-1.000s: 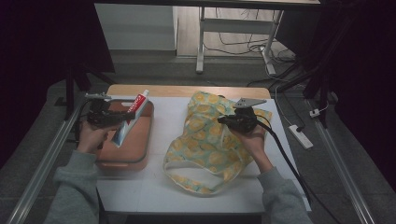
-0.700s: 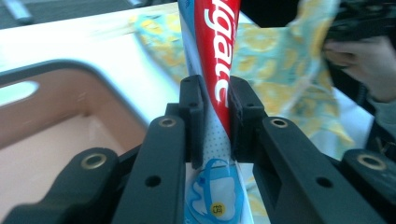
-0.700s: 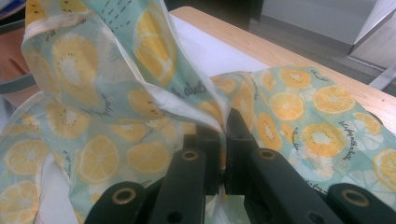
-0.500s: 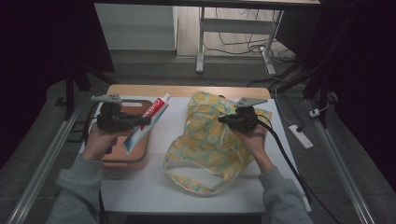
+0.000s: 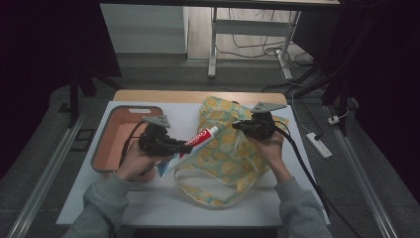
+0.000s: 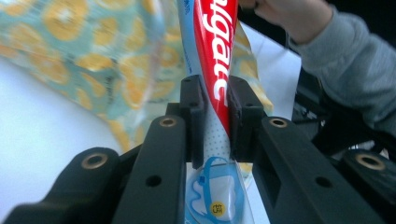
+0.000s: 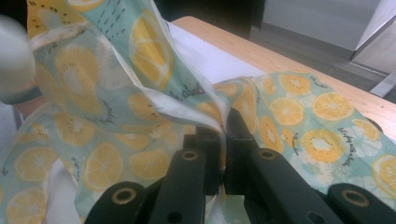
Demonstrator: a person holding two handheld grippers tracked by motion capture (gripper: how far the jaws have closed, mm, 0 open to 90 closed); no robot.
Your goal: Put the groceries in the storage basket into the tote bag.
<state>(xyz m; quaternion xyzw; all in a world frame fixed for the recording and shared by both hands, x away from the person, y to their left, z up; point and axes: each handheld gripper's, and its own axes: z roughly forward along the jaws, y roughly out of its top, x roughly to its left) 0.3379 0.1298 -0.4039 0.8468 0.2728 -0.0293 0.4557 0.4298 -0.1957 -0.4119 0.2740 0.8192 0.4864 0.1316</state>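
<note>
In the left gripper view, low in the frame, the left tongs [image 6: 217, 119] are clamped on one toothpaste tube [image 6: 219, 60]; its flat crimped end, printed with a blue tooth drawing and a small yellow mark, lies nearest the camera at the bottom centre. White letters on the red band above the pads read "olgate", the first letter cut off at the top edge. In the high view the same tube [image 5: 198, 140] sits left of centre, held off the desk [image 5: 148, 206], slanting up to the right with its white cap at the mouth of the one fabric bag [image 5: 228, 153], which lies at centre on the white desk top. The bag is pale teal with many yellow citrus slices, and small dark script on it is too fine to read for certain. In the right gripper view, bottom centre, the right tongs [image 7: 223, 135] are closed on a fold of the bag's rim [image 7: 187, 105], lifting it. Farther back in the high view, at upper left of the desk, stands one salmon-coloured tray [image 5: 116, 141] with a grey rim. Two sleeved forearms enter from the bottom edge.
</note>
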